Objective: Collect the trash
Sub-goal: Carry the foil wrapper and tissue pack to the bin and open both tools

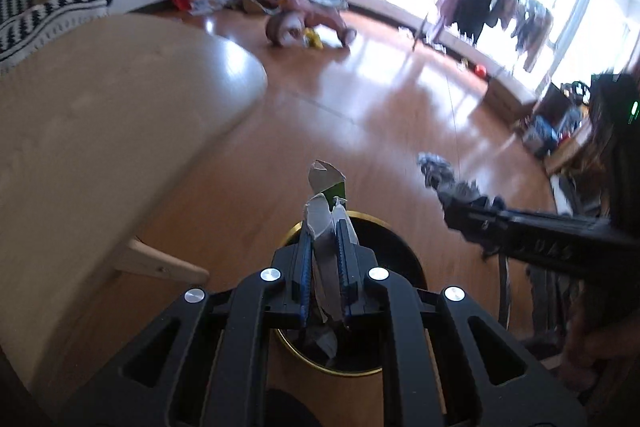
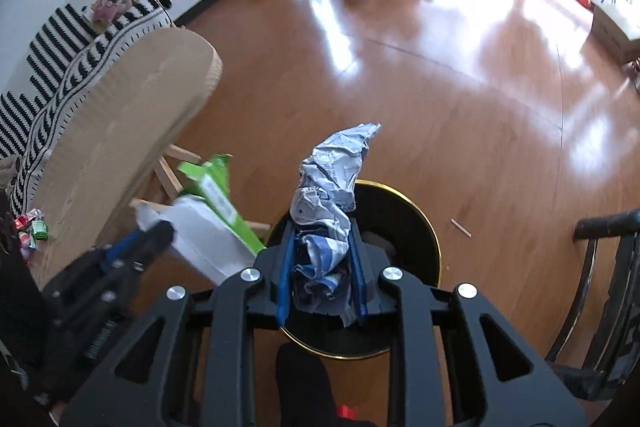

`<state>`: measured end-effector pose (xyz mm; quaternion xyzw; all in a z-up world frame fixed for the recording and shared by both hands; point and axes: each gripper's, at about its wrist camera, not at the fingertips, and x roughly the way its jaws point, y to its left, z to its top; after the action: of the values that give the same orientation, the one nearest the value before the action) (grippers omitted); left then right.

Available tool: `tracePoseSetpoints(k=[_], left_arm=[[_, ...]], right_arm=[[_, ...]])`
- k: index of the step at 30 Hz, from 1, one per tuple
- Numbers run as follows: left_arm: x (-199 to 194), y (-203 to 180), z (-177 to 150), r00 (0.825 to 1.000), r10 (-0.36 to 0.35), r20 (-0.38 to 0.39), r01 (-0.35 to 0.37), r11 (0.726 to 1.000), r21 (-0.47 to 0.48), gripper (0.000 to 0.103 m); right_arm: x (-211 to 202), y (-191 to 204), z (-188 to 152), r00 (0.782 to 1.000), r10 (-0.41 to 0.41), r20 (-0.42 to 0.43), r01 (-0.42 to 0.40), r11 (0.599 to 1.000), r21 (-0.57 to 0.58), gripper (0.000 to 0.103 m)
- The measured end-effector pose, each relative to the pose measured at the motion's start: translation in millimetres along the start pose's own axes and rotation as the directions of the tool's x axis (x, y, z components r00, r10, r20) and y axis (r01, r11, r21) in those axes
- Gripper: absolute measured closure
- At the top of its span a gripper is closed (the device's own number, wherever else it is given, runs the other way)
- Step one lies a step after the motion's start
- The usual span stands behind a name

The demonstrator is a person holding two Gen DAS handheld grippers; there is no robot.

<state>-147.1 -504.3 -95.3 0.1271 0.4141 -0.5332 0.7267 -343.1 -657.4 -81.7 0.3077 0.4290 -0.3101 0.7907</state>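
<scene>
**A:** Where did the trash sit relative to the bin at that moment?

**B:** Both pieces were in the air, not on the floor. The left claw (image 1: 325, 227) was clamped on a flattened green-and-white carton (image 1: 326, 201), and the right claw (image 2: 322, 247) was clamped on a crumpled blue-and-white wrapper (image 2: 332, 187). The round black bin (image 2: 416, 223) with its gold rim stood on the wooden floor (image 2: 440, 87) directly beneath and just ahead of both.

**A:** Which one looked better lined up for the drop?

**B:** I'd say about even. In the left wrist view the carton's lower end hung over the bin's open mouth, with paper already visible inside. In the right wrist view the wrapper's bulk also overlapped the opening. Both claws pointed steeply down.

**A:** And the long axes?

**B:** Each piece stuck out along its claw's fingers, past the tips, so the far ends reached toward the bin's far rim. The carton, seen from the right wrist, angled in from the left side, its green edge just beside the rim.

**A:** Anything else close by?

**B:** The pale wooden worktop (image 2: 132, 115) stood to the left, with small candy wrappers (image 2: 32, 227) still on it. My guess is those remained to be collected.
</scene>
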Motion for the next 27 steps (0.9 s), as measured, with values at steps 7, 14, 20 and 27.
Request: tracePoseSetpoints(k=[7,14,20,27], left_arm=[[30,-5,-10,0.998,0.004,-0.068,0.000,0.999,0.055,0.092],[37,-10,-11,0.997,-0.005,-0.073,0.012,0.996,0.086,0.092],[40,-22,-14,0.996,-0.008,-0.094,0.019,0.994,0.112,0.072],[34,-23,-14,0.998,0.007,-0.066,0.001,0.992,0.124,0.037]], right_arm=[[9,-3,-1,1.000,-0.008,-0.027,0.009,1.000,0.018,0.079],[13,0,4,1.000,-0.006,-0.031,0.006,1.000,0.018,0.079],[11,-4,2,1.000,-0.010,-0.028,0.011,1.000,0.026,0.079],[11,-2,4,1.000,-0.011,-0.029,0.012,1.000,0.028,0.079]])
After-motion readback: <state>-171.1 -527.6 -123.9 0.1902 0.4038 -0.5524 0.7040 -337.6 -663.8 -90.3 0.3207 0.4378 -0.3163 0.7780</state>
